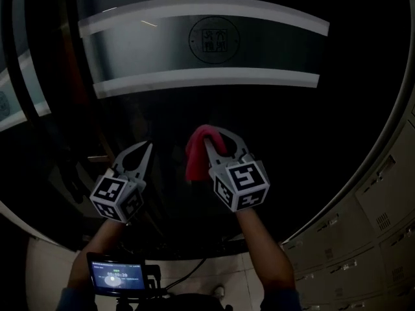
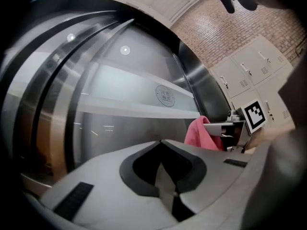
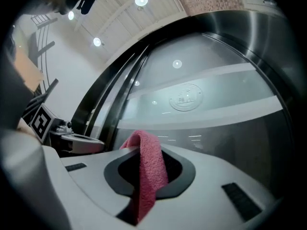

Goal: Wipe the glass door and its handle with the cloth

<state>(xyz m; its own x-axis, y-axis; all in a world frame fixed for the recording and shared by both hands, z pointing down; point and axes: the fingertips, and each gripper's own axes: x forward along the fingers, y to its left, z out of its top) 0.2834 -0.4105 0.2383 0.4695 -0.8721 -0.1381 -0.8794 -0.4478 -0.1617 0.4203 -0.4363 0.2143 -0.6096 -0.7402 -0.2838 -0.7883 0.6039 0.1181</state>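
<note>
Nearest, at the bottom edge, a small lit screen (image 1: 117,277), print too small to read. Beyond it, left gripper (image 1: 147,148) clenched on nothing, tips meeting. Just right, right gripper (image 1: 217,137) clamped on the pink cloth (image 1: 194,153), draped over the jaws; contact with the glass unclear. Farther, dark glass door (image 1: 272,125) with round emblem (image 1: 214,39), characters unreadable; handle not made out. Lockers (image 1: 382,206) cut off at right.

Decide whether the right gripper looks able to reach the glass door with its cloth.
Probably yes: the right gripper, shut on the cloth, faces the glass door with nothing between them.
</note>
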